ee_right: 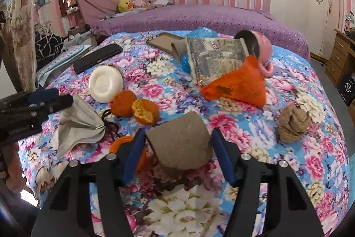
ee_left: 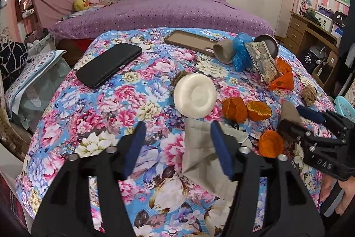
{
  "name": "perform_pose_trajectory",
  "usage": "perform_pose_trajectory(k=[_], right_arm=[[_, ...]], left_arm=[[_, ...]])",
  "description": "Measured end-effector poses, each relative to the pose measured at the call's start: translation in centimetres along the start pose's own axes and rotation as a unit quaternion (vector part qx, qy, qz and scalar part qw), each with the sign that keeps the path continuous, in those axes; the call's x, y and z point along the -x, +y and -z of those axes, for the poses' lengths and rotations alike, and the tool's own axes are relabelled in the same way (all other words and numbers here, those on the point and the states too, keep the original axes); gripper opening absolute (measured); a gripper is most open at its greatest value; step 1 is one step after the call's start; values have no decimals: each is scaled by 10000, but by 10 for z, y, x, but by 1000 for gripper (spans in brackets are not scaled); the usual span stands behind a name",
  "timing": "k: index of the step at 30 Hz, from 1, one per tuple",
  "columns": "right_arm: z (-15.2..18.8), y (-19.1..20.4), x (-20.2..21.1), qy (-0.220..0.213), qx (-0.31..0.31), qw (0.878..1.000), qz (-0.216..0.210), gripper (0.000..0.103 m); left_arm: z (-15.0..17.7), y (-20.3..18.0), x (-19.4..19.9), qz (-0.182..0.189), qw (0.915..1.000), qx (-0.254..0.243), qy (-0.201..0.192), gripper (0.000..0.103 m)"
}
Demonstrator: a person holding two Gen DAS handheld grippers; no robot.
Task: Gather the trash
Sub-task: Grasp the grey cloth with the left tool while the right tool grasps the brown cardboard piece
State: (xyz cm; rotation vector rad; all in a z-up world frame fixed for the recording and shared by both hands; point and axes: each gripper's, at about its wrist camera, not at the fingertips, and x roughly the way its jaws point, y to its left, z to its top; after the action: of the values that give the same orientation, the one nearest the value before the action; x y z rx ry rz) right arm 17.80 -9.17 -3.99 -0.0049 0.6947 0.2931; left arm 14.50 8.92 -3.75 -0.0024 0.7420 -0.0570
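On the floral bedspread, my right gripper has both blue pads against a flattened brown cardboard tube. In the left wrist view that right gripper comes in from the right with the tube sticking up between its fingers. My left gripper is open over the cloth, and a grey fabric piece lies by its right finger, ungripped. Ahead lie orange peels, an orange cap, a white round lid and a crumpled brown paper ball.
Farther back lie a black phone, a brown phone case, a second cardboard tube, blue plastic, a printed packet, an orange bag and a pink cup. A purple bed stands behind.
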Motion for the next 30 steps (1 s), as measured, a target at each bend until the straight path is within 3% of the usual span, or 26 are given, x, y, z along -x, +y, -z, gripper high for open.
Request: perform_pose_trajectory(k=[3,8,10,12,13,14,15,18,30], right_arm=[[-1,-11,10,-173,-102,9997,159,58],[0,-30,26,-345,-195,9985,365,58],[2,-37,30,-370,-261,9982,389,58],[3,-42,33,-400,-304,9979,397,58],[3,-44,34,-420,-307,9978,410,58],[3,-46,36,-451,-312,9976,418,58],[3,-47,38,-471,-315,9975,418,58],[4,-51,42,-529,-309,9971,445,58],[9,-77,64,-727,-515,9949,479,58]], left_arm=[[2,-4,-3,72,9999,-52,78,69],[6,-9,-18,328,9985,-40,428,69],[8,-13,-24,482,9973,-66,559,63],[8,-17,-24,573,9968,-93,551,42],[7,-18,-21,554,9973,-94,473,38],[7,-19,-18,533,9977,-105,414,24],[6,-20,-15,537,9979,-102,346,18],[3,-20,-7,464,9988,-76,154,13],[-7,-47,49,163,9959,-235,-860,10]])
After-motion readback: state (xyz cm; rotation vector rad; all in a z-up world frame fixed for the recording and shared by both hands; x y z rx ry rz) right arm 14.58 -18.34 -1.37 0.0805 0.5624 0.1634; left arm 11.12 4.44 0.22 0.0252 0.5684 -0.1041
